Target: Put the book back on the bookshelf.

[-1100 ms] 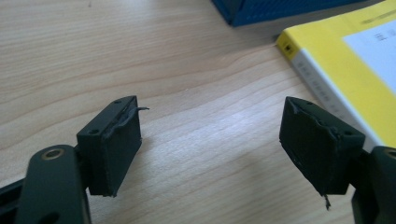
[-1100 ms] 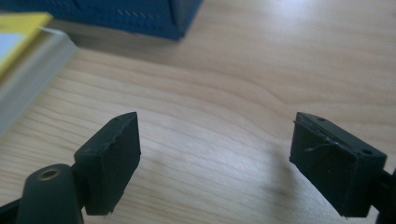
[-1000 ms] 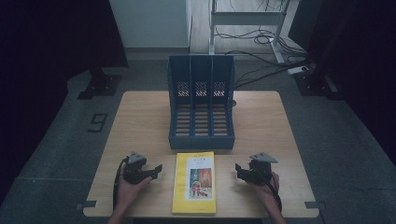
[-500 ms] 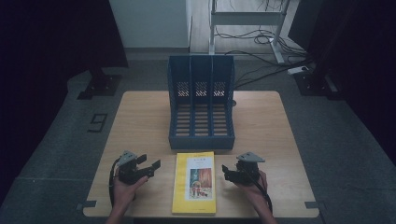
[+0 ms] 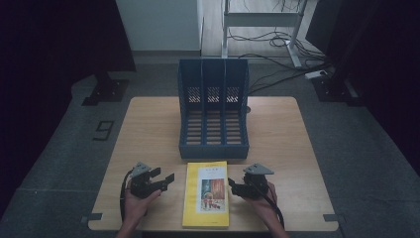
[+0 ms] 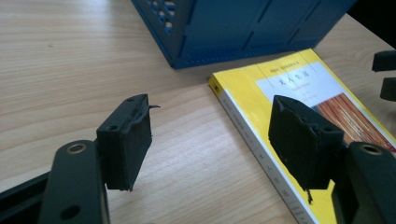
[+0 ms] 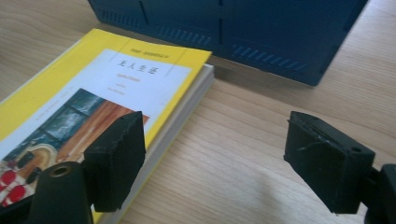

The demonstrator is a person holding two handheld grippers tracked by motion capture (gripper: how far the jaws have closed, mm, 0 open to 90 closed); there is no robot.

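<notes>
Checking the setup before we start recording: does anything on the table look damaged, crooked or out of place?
Mostly tidy. The yellow paperback book lies flat and square before the blue three-slot file rack on the wooden table. Only the black foam pads on the open left gripper look frayed at their edges; the right gripper is open too.

Dim high view, dark surroundings, brighter gripper views, blurred edges

Yellow book [image 5: 207, 194] — flanked by left claw [image 5: 166, 180], right claw [image 5: 232, 186].
</notes>
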